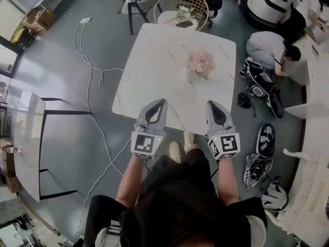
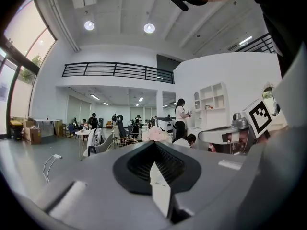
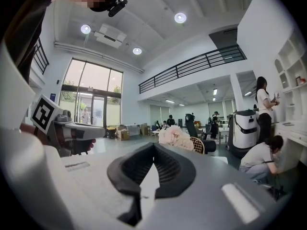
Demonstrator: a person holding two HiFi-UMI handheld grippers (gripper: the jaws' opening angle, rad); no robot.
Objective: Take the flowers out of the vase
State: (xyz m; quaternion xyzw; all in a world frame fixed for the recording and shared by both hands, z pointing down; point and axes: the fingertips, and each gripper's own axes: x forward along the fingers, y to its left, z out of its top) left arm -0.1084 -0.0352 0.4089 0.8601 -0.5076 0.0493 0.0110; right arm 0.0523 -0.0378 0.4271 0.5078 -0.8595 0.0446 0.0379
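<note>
The approach is in hand. The left gripper (image 1: 162, 103) and the right gripper (image 1: 211, 104) are both closed and empty at the near edge of the table (image 1: 154, 55). They are well short of the pink flowers (image 1: 200, 62) standing mid-table. Next, one gripper likely needs to reach in, open, and close on the stems.

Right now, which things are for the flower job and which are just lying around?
For the job: pink flowers, left tongs, right tongs, both tongs shut and empty.
Just lying about: floor cable, wire chair, crouching person.
</note>
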